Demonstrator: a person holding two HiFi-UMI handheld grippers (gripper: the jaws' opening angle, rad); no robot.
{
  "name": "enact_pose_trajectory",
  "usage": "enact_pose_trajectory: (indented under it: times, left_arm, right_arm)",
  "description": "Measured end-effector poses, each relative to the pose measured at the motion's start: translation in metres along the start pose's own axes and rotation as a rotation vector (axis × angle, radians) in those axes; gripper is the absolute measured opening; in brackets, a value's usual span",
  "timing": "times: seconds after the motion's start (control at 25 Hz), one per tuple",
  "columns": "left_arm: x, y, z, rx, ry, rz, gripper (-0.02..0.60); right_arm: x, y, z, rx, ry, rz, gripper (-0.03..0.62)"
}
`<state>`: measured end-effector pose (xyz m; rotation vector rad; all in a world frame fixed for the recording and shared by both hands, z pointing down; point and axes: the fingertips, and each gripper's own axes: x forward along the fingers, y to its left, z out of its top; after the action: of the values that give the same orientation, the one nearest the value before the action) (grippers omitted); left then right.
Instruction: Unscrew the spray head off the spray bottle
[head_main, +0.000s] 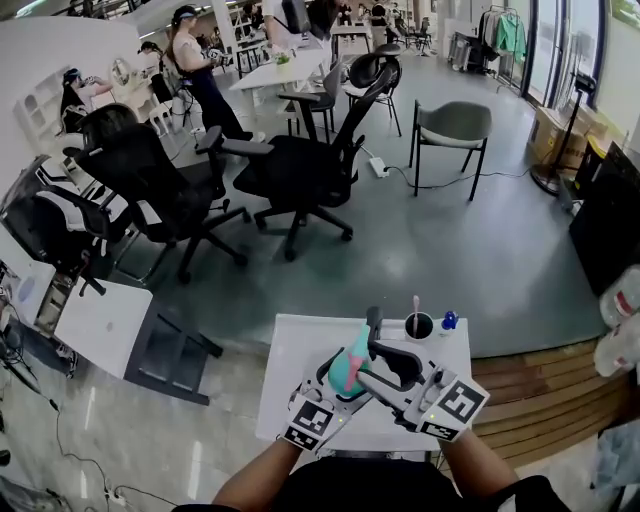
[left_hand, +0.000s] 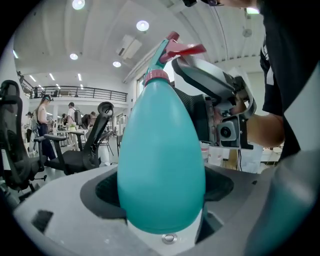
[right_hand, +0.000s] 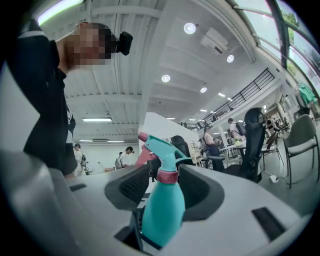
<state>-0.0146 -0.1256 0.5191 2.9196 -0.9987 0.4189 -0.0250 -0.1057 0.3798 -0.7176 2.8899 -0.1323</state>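
Left tongs (left_hand: 162, 186) of mine: clamped on the belly of the teal spray bottle (left_hand: 161, 150), which I hold above the bench (head_main: 300, 350), long axis running up and away from me; right tongs (right_hand: 165, 187), jaws apart, straddle the pink collar (right_hand: 167, 175) under the spray head (right_hand: 162, 150), best placed to twist; no legible label.

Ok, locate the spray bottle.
The spray bottle is bottom centre in the head view, over the table, in the left gripper, right gripper at its neck.
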Motion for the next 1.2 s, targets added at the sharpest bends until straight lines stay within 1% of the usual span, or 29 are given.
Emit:
enact_pose_trajectory:
  times: [0.12,0.16,0.24,0.32,0.4,0.52,0.6,0.68,0.76,0.84,0.92,1.0,1.12,1.2]
  left_arm:
    - [0.002,-0.002,0.000,0.014,-0.001,0.011,0.436]
    - [0.003,-0.003,0.000,0.013,-0.003,0.010,0.436]
    - [0.004,-0.003,-0.002,0.014,-0.003,0.006,0.436]
    - [0.003,-0.002,-0.002,0.023,-0.001,0.004,0.436]
    - [0.001,-0.001,0.000,0.032,-0.007,0.003,0.436]
    - [-0.001,-0.003,0.006,0.044,-0.027,-0.014,0.436]
    - [-0.003,-0.009,0.012,0.058,-0.050,-0.053,0.436]
    - [-0.006,-0.019,0.019,0.082,-0.084,-0.122,0.436]
    - [-0.011,-0.032,0.025,0.118,-0.115,-0.205,0.436]
    - [-0.014,-0.043,0.028,0.152,-0.122,-0.267,0.436]
    - [-0.016,-0.049,0.029,0.168,-0.122,-0.311,0.436]
    - [-0.016,-0.054,0.031,0.163,-0.126,-0.341,0.436]
    - [-0.019,-0.060,0.042,0.121,-0.148,-0.363,0.436]
    - [-0.018,-0.060,0.039,0.135,-0.136,-0.364,0.436]
  right_arm:
    - [0.004,-0.002,0.001,0.015,0.001,-0.037,0.170]
    - [0.004,-0.003,0.001,0.015,0.000,-0.052,0.137]
    - [0.003,-0.005,-0.001,0.004,0.004,-0.068,0.135]
    - [0.003,-0.004,-0.001,-0.020,0.013,-0.061,0.133]
    - [0.005,-0.001,0.001,-0.045,0.021,-0.034,0.133]
    - [0.004,0.004,0.005,-0.077,0.031,0.032,0.132]
    - [0.001,0.009,0.010,-0.091,0.028,0.104,0.132]
    - [-0.004,0.017,0.015,-0.088,0.020,0.208,0.132]
    - [-0.011,0.028,0.021,-0.049,0.011,0.329,0.132]
    - [-0.017,0.039,0.028,-0.015,0.014,0.416,0.132]
    - [-0.021,0.044,0.029,-0.026,0.018,0.451,0.132]
    - [-0.024,0.046,0.029,-0.035,0.012,0.467,0.132]
    - [-0.026,0.048,0.031,-0.017,0.003,0.504,0.132]
    - [-0.027,0.047,0.030,-0.010,0.007,0.515,0.132]
